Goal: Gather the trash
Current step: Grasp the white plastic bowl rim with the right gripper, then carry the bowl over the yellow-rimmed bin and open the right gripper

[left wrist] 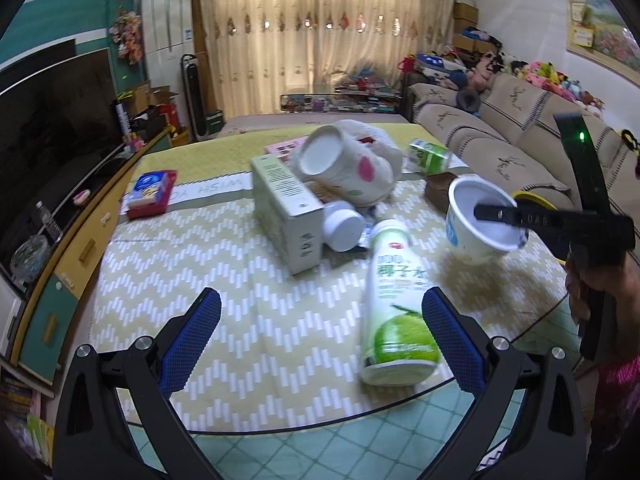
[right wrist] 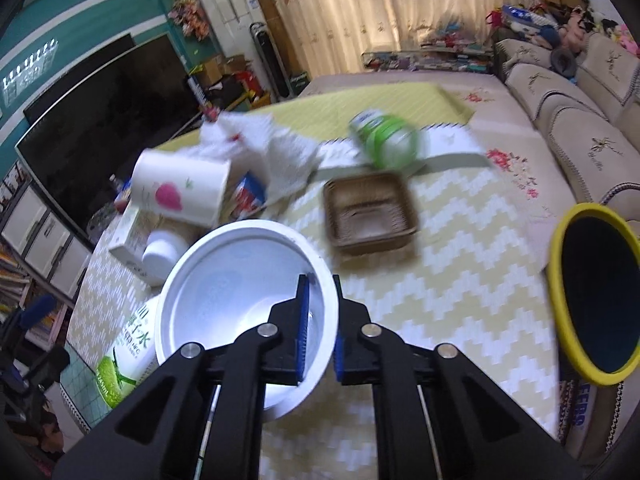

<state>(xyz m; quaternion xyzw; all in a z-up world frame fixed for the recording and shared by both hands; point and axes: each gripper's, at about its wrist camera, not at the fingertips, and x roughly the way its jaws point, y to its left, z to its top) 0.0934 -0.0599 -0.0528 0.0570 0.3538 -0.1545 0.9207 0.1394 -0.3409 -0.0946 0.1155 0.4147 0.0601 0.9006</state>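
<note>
Right tool (right wrist: 320, 320): pinched on the near rim of a white plastic cup (right wrist: 240, 292), one finger inside the wall, one outside.
Cup position: in the left wrist view the cup (left wrist: 480, 220) hangs tilted above the tabletop (left wrist: 240, 312), mouth open, apparently empty.
Left tool (left wrist: 320, 332): spread wide, holding nothing; the green coconut-water bottle (left wrist: 396, 304) lies between its fingers, untouched.
Bin: a dark bin with a yellow rim (right wrist: 592, 292) stands at the right edge of the tabletop, its mouth facing the right wrist view.
Step in hand: judged to be carrying the cup across to the bin.
Doing it well: keep the pinch firm, since a thin rim can slip or buckle; bring the cup fully over the yellow rim before letting go, so it drops inside and does not bounce off the edge.
Clearance: pass clear of the brown wicker tray (right wrist: 372, 212) that sits between cup and bin.
Left on the tabletop: the bottle, a white paper tub with a pink mark (left wrist: 344, 168), a pale box (left wrist: 288, 216), a white lid (left wrist: 344, 224) and a green carton (left wrist: 428, 156).
</note>
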